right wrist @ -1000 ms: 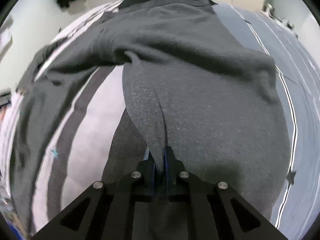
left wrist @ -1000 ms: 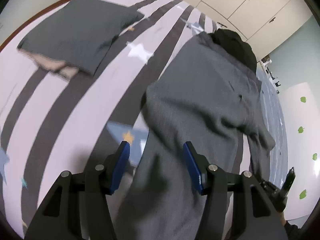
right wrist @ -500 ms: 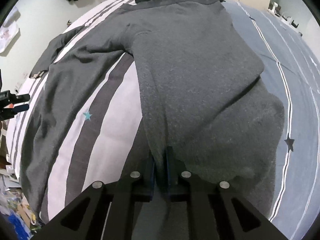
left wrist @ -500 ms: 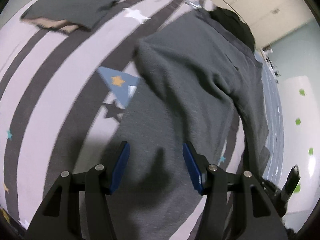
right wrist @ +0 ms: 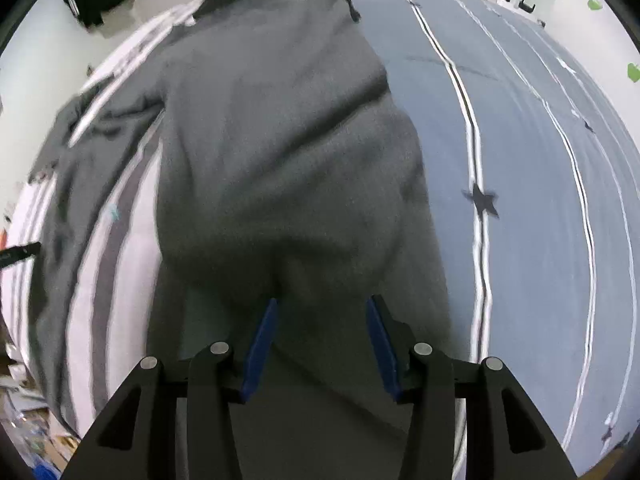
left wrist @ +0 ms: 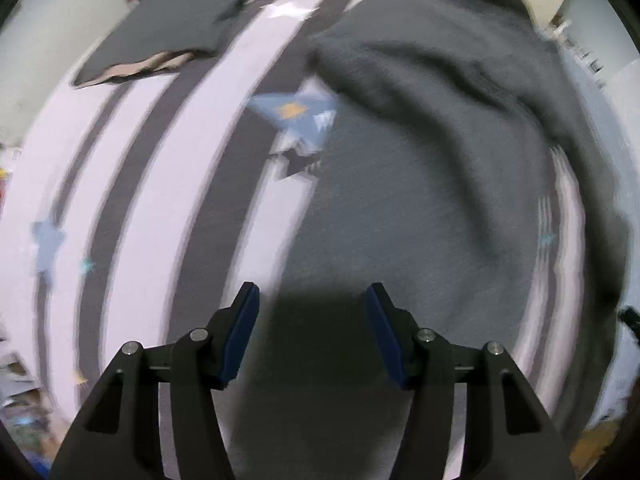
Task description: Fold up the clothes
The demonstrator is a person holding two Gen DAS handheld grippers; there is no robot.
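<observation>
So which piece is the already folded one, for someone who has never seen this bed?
On the striped bedspread, look away from the big spread-out grey garment. The folded dark grey piece lies alone, compact, with a beige layer at one edge.

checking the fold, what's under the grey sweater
The grey sweater lies on the striped bedsheet, which shows around it. What lies beneath its middle is covered.

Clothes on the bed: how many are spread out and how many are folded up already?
Spread out: 1, the big grey top.
Folded: 1, the grey piece at the far side of the bed.
Total: 2.
</observation>
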